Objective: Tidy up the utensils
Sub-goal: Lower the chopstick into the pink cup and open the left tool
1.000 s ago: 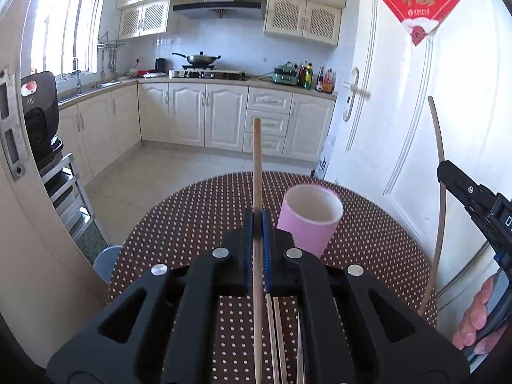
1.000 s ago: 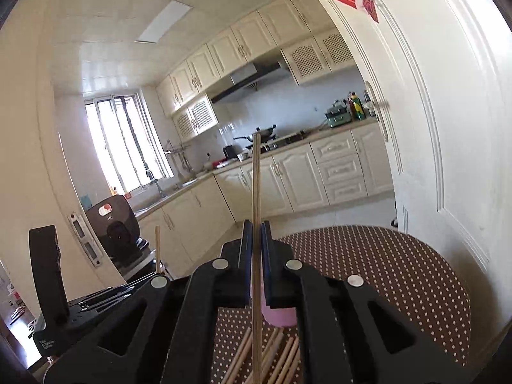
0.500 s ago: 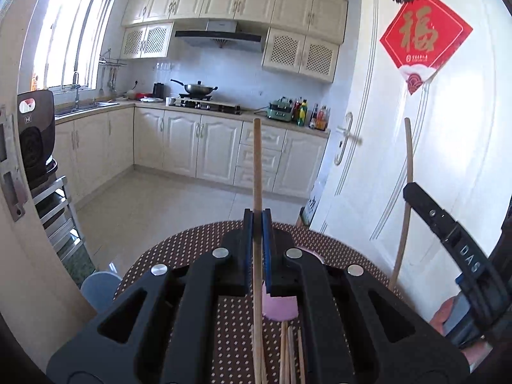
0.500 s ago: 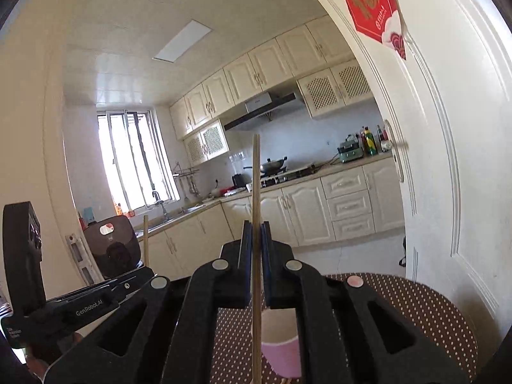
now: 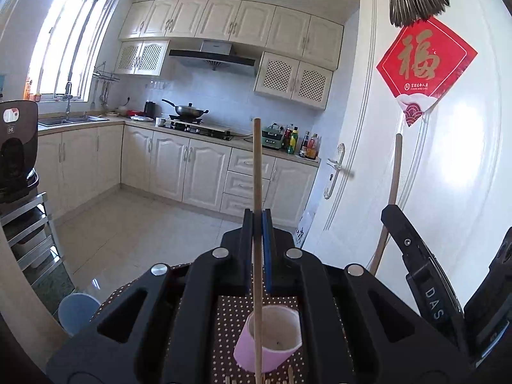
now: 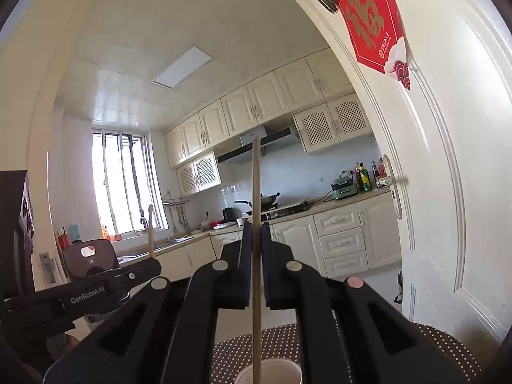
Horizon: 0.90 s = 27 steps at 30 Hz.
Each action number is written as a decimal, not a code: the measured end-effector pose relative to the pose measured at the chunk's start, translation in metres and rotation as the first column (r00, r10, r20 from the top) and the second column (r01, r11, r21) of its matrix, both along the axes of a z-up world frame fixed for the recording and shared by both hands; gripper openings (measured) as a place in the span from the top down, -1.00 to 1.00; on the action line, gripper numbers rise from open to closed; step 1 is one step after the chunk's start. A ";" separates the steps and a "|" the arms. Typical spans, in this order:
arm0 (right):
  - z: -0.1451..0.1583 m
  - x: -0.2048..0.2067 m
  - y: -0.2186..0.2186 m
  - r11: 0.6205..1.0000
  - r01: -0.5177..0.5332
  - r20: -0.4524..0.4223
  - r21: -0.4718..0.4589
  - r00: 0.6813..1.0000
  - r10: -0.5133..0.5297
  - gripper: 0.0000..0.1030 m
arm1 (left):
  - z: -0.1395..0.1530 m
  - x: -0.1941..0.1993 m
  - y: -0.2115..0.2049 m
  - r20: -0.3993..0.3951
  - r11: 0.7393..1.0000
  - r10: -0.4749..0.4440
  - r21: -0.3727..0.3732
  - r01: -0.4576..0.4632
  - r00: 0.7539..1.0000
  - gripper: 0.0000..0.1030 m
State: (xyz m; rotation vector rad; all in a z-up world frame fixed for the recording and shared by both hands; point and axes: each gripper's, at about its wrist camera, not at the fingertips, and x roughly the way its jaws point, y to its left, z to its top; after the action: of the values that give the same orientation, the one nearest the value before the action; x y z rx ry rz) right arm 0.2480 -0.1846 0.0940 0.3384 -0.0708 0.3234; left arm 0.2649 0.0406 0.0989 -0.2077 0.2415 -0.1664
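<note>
Cream kitchen cabinets (image 5: 179, 163) line the far walls, and close below both cameras lies a round table with a brown, white-dotted cloth (image 5: 230, 307) on which a pink cup (image 5: 272, 342) stands upright, mouth open to the top. Each gripper has its fingers pressed together on a single wooden chopstick: the left gripper (image 5: 258, 224) clamps one stick (image 5: 257, 172) that runs straight up past the jaws and down in front of the cup, and the right gripper (image 6: 255, 233) pinches the other stick (image 6: 256, 185) the same way, its lower end hanging just over the cup's white rim (image 6: 272, 369). Held upright and near the middle of their length, the sticks look poised so that their lower ends can go down into the cup, which I judge to be the holder for the utensils. More loose chopsticks (image 5: 289, 374) lie on the cloth just in front of the cup, at the lower edge of the left view. Both grippers crowd the same small mouth, so their bodies could knock together, or a stick could tip the light cup. At the right stands a white door (image 5: 448, 176) bearing a red paper ornament (image 5: 425, 67), close beside the right gripper; a blue stool (image 5: 76, 313) sits beside the table.
</note>
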 end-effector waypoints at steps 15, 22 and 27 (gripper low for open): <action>-0.018 0.034 -0.013 0.998 -0.003 0.044 0.064 0.999 0.000 0.91 | -0.011 0.043 -0.024 0.057 1.000 -0.031 0.009 0.030 0.998 0.88; -0.026 0.045 -0.001 0.999 0.001 0.022 0.033 1.000 -0.002 0.91 | -0.022 0.055 -0.027 0.048 1.000 -0.018 0.026 0.017 0.999 0.88; -0.034 0.054 0.006 1.000 -0.005 -0.018 0.002 1.000 0.005 0.91 | -0.033 0.065 -0.035 0.026 0.999 -0.020 0.047 0.019 0.999 0.88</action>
State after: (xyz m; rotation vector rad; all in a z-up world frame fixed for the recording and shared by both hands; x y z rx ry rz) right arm 0.3019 -0.1783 0.0602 0.3431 -0.0521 0.3254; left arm 0.3297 0.0060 0.0660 -0.1562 0.2209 -0.1822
